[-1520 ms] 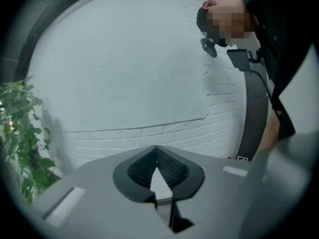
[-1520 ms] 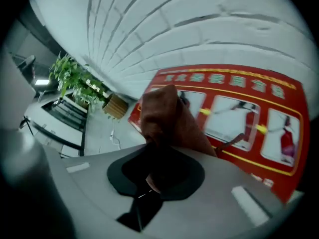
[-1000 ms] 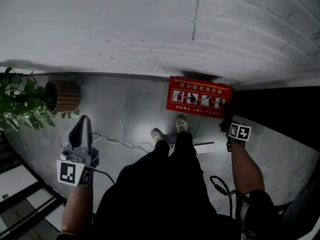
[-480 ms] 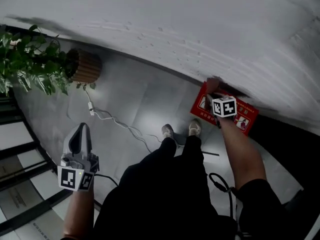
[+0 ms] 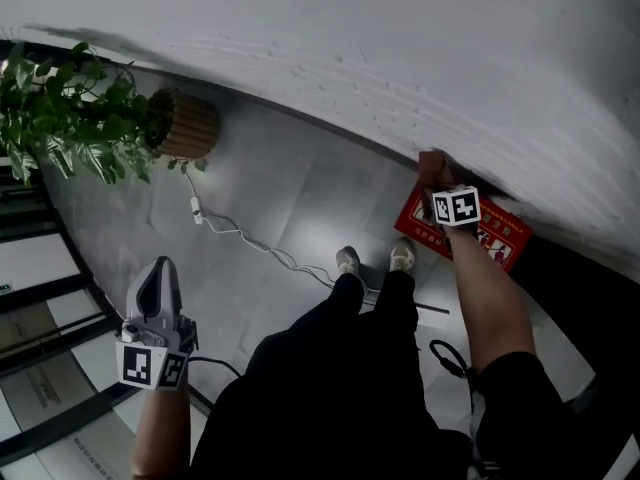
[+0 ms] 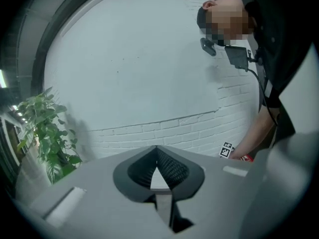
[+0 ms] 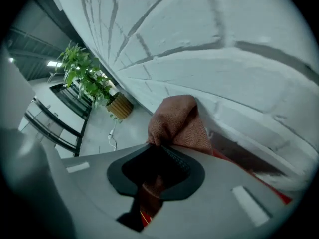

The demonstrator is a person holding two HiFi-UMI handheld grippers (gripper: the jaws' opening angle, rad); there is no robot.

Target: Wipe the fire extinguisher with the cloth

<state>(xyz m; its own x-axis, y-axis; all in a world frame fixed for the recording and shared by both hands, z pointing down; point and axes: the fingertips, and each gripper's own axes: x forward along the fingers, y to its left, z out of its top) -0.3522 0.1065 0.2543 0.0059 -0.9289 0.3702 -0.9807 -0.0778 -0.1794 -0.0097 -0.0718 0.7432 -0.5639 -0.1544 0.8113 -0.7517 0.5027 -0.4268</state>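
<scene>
A red fire extinguisher box [image 5: 500, 233] with picture instructions stands on the floor against the white brick wall. My right gripper [image 5: 433, 175] is at the box's upper left corner, shut on a reddish-brown cloth [image 5: 432, 160] that rests against the wall there. In the right gripper view the cloth [image 7: 177, 121] bulges out of the jaws, with a strip of the red box [image 7: 249, 176] beneath it. My left gripper [image 5: 160, 264] hangs at the lower left, far from the box, shut with nothing in it. No extinguisher itself shows.
A plant in a wicker pot [image 5: 188, 126] stands by the wall at upper left. A white cable [image 5: 240, 236] runs across the grey floor to the person's shoes [image 5: 375, 261]. A black cable [image 5: 447, 356] loops at lower right. Dark railings [image 5: 60, 313] border the left.
My right gripper has swung with the cloth from the box's right edge to its upper left corner by the wall. The left gripper has drifted lower in the head view.
</scene>
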